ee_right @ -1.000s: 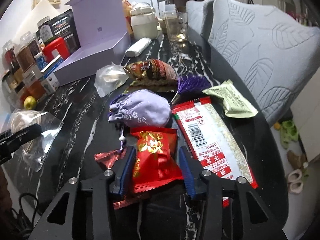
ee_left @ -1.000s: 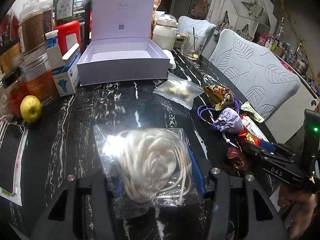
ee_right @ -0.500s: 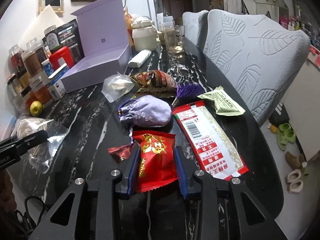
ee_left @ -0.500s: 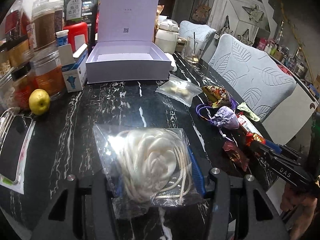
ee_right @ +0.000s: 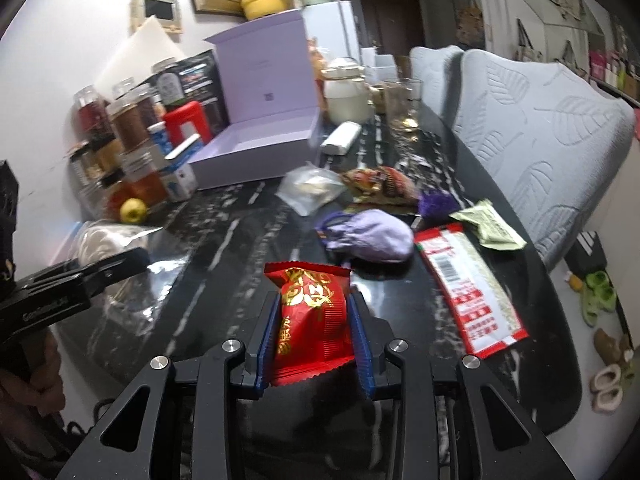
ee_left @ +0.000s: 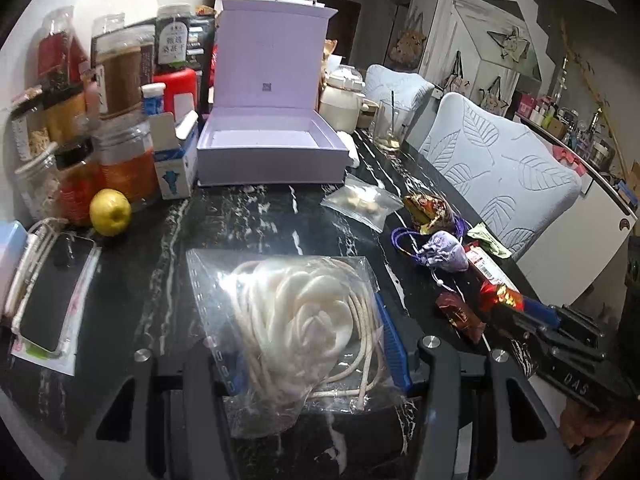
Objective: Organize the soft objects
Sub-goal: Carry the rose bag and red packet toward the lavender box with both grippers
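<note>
My left gripper [ee_left: 308, 340] is shut on a clear bag of white cord [ee_left: 304, 320], held above the black marble table [ee_left: 248, 224]. My right gripper [ee_right: 314, 320] is shut on a red snack packet [ee_right: 312, 312], lifted off the table. An open lilac box [ee_left: 272, 152] stands at the back of the table, its lid upright. A lilac drawstring pouch [ee_right: 372, 234] lies ahead of the right gripper, with a red-and-white packet [ee_right: 468, 296] to its right. A small clear bag [ee_left: 362, 202] and a brown foil snack [ee_left: 428, 208] lie in front of the box.
Jars [ee_left: 120, 76], a carton [ee_left: 174, 160] and a yellow apple [ee_left: 110, 212] crowd the table's left side, and a phone [ee_left: 52, 296] lies at its left edge. A dark red wrapper [ee_left: 460, 314] lies near the right gripper. Grey leaf-patterned chairs [ee_right: 540, 132] stand along the right.
The right gripper's jaws have closed on the red packet and lifted it off the table. Both grippers have risen and pulled back a little, so the table looks farther off.
</note>
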`<state>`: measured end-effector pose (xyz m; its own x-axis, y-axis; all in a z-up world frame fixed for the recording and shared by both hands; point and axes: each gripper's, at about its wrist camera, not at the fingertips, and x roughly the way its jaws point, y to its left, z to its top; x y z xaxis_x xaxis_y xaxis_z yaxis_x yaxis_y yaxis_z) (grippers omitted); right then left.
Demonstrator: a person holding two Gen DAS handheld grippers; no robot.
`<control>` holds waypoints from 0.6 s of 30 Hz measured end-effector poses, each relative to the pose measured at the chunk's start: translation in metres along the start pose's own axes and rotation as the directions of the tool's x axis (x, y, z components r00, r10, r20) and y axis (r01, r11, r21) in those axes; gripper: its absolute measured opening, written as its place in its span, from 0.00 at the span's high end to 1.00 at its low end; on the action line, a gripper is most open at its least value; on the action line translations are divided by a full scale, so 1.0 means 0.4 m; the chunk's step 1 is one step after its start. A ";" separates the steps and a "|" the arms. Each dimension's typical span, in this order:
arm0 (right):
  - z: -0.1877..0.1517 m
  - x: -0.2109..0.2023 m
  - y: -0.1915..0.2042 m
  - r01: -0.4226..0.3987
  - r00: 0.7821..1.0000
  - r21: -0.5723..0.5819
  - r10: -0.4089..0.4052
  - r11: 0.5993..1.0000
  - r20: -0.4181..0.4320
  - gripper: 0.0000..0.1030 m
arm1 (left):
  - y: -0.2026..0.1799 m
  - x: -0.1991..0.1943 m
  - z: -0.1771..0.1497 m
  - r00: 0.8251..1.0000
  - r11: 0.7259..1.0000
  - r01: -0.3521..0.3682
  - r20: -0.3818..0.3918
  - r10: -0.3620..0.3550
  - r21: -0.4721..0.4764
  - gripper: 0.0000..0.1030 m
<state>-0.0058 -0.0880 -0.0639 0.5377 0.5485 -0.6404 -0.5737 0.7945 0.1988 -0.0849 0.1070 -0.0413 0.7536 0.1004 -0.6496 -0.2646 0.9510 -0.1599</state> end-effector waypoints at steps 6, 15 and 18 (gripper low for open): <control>0.013 0.000 0.052 -0.052 0.999 -0.036 0.052 0.998 0.003 0.68 | 0.010 -0.027 0.026 1.000 1.000 -0.014 0.025 0.014 0.010 0.49; 0.093 0.005 0.094 -0.089 0.995 -0.074 0.092 0.993 0.046 0.68 | 0.002 -0.044 0.128 0.995 0.999 -0.020 0.095 0.016 0.042 0.49; 0.131 0.007 0.105 -0.094 0.993 -0.097 0.100 0.991 0.064 0.68 | 0.000 -0.043 0.167 0.993 0.998 -0.026 0.118 0.020 0.054 0.49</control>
<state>0.0040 -0.0393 -0.0186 0.5159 0.6406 -0.5688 -0.6786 0.7108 0.1851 -0.0576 0.1247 0.0198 0.8138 0.1530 -0.5606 -0.2515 0.9624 -0.1025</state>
